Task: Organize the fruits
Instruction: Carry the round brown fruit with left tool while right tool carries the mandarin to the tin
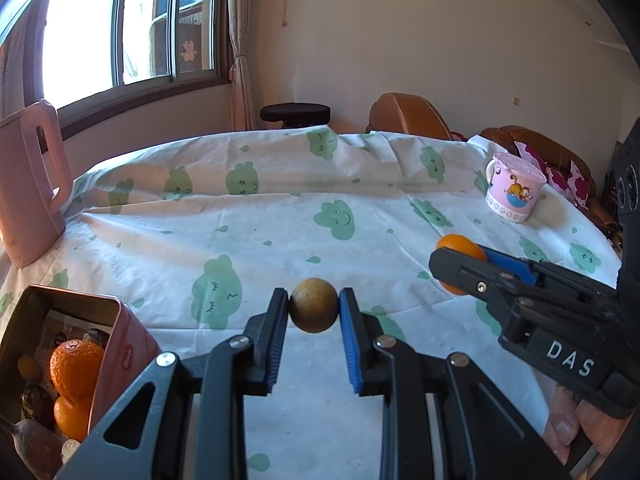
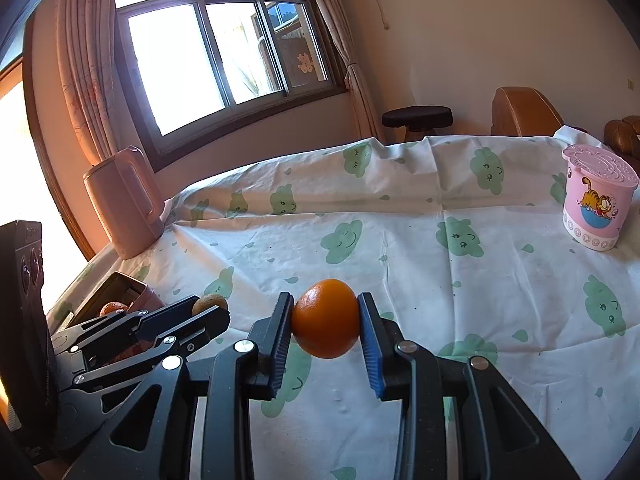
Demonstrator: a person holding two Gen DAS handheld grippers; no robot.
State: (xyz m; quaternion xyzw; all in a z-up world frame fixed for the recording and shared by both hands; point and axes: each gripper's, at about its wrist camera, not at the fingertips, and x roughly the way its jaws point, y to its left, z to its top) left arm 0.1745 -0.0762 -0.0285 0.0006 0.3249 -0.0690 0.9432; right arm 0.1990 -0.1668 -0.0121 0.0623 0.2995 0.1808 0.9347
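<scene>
My left gripper (image 1: 314, 306) is shut on a small round brown fruit (image 1: 314, 311), held just above the cloth. To its right, my right gripper (image 1: 456, 266) grips an orange (image 1: 456, 242). In the right wrist view that gripper (image 2: 325, 318) is shut on the orange (image 2: 325, 324), with both blue pads against its sides. The left gripper (image 2: 210, 312) with the brown fruit (image 2: 209, 304) shows at the lower left. A pink tin box (image 1: 120, 360) at the lower left holds oranges (image 1: 74, 364) and other dark items; the tin box (image 2: 132, 286) also appears beyond the left gripper.
A white tablecloth with green clouds (image 1: 280, 224) covers the table. A pink kettle (image 1: 30, 188) stands at the left edge, the kettle (image 2: 124, 200) near the window. A pink lidded cartoon cup (image 1: 514, 188) sits far right. A stool (image 1: 296, 114) and brown sofa (image 1: 408, 114) stand behind.
</scene>
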